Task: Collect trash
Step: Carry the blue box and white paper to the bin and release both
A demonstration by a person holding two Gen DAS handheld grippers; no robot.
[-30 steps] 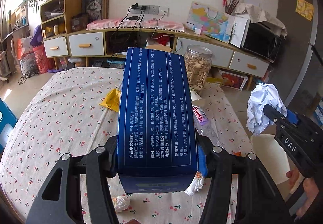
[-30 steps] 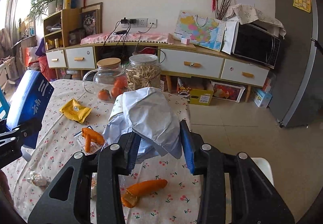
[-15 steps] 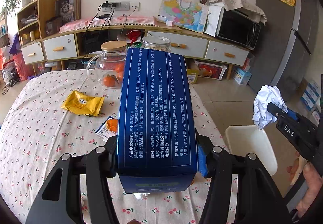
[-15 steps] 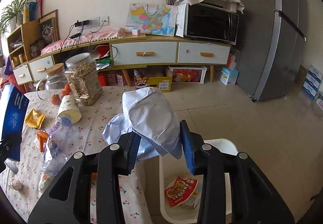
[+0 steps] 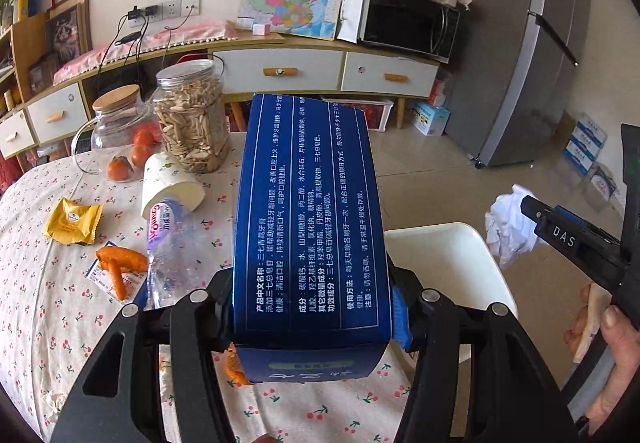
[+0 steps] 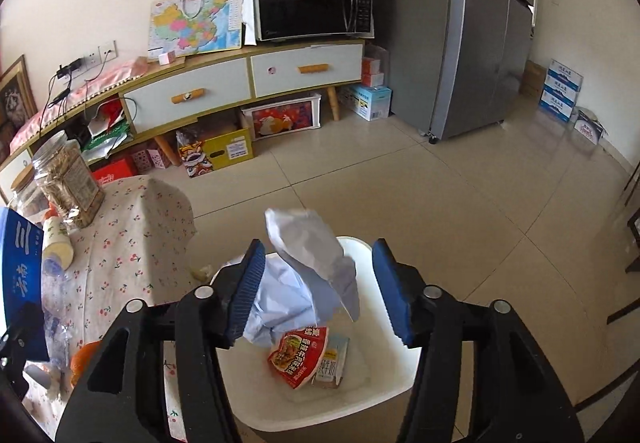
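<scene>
1. The worktop (image 5: 48, 303) wears a soft cloth printed with cherries; litter lies on it: a crushed clear bottle (image 5: 168, 239), a yellow packet (image 5: 72, 221), orange peel (image 5: 120, 263).
2. The bin (image 6: 332, 403), smooth white plastic with rounded corners, stands beside the worktop and holds two packets.
3. The left tongs (image 5: 316, 315) clamp a rigid glossy blue box (image 5: 310, 211). It should follow once the bin mouth is free.
4. The right tongs (image 6: 320, 287) are opening above the bin; the paper (image 6: 304, 275), a light crinkled wad, sits loose between the pads. Best hold there until it falls clear.
</scene>
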